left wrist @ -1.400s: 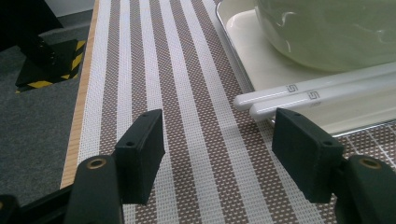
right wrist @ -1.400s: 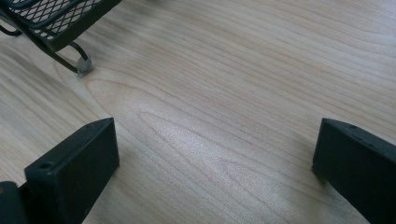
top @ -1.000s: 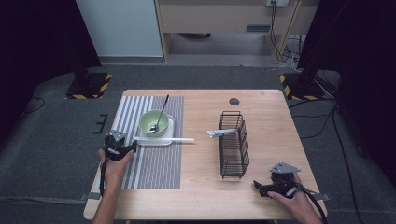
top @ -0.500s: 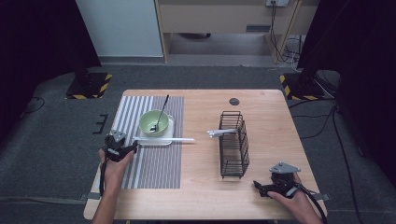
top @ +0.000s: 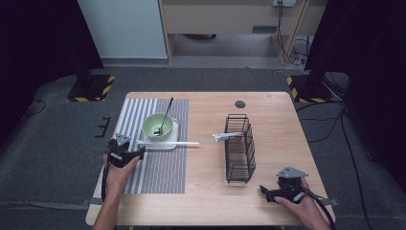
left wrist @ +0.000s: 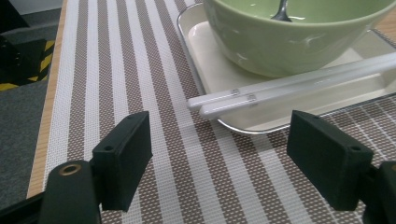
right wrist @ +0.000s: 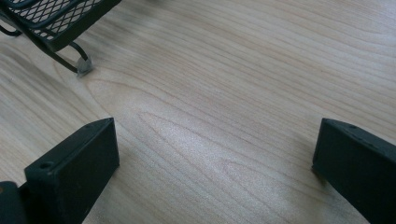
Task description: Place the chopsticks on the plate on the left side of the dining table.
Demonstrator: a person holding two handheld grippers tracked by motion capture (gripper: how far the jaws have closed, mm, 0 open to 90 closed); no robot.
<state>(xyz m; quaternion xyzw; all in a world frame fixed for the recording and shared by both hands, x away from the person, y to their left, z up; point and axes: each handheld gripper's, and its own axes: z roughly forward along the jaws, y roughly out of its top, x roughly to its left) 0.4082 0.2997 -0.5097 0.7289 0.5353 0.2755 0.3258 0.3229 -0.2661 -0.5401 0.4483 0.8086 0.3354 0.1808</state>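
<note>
I'm at a light wooden table [top: 268,201] on grey carpet [top: 57,191]. Beyond the table's far edge stand a white panel [top: 122,28] and a wooden cabinet [top: 225,17]. Hazard-striped stand bases [top: 91,88] flank its far corners, dark curtains [top: 368,57] either side.

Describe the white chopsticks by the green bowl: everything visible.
The white chopsticks are a smooth, glossy pair, plastic by the look, each with a small grey mark near its blunt end. They lie side by side, touching, across the near rim of the white tray, just in front of the green bowl. Their blunt ends overhang the striped mat, ahead of the open left gripper.
</note>
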